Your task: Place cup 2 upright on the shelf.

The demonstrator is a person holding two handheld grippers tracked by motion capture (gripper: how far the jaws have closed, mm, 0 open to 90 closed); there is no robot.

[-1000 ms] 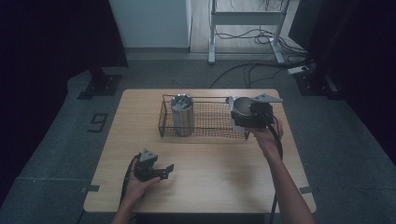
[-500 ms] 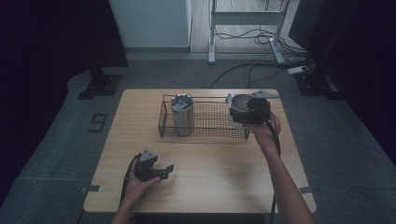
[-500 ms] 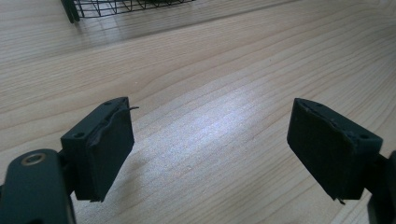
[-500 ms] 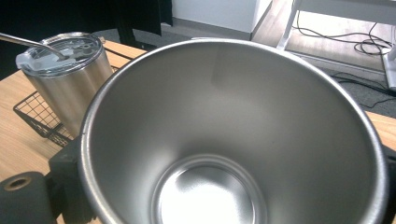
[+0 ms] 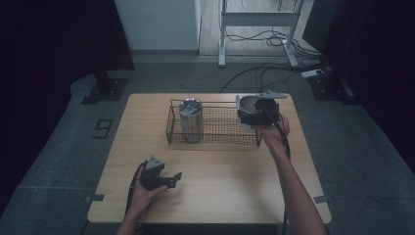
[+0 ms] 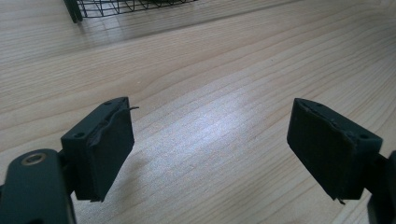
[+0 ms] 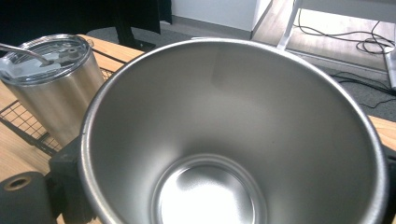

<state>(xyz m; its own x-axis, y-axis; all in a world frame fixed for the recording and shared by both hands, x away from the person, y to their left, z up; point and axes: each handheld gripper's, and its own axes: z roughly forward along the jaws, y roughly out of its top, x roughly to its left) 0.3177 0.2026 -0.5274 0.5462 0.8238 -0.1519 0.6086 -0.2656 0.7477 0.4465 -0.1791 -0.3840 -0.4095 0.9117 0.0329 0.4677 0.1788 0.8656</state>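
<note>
Jaws of the left gripper [image 6: 210, 154] stand spread wide with nothing between them, as the left gripper view makes plain: only bare wood grain of the counter [image 6: 224, 84] lies in the gap, and a corner of the wire basket [image 6: 121, 7] shows at the top edge. From the high view this left gripper [image 5: 164, 178] sits low over the counter near its front left corner, held in the left hand [image 5: 142, 188].

The right gripper [image 5: 258, 111] is at the right end of the wire basket [image 5: 215, 128], near the counter's far right corner, held by the right hand [image 5: 271, 134]. It carries an open steel cup [image 5: 249, 104]. In the right gripper view the open steel cup [image 7: 233, 140] looms mouth-on, its polished inside and round bottom visible, with a black jaw against its outer wall at the lower left; the jaws are pinching it, though the far jaw is hidden behind the rim.

That same view shows detail the high view cannot: the lidded tumbler [image 7: 56, 79] has a clear lid, and it stands on the basket's mesh. From above, the lidded tumbler [image 5: 191, 119] stands upright in the left end of the basket, well apart from the cup.

The basket lies along the far half of the counter [image 5: 235, 186]. The front half, between the left gripper and the right edge, is open wood.
</note>
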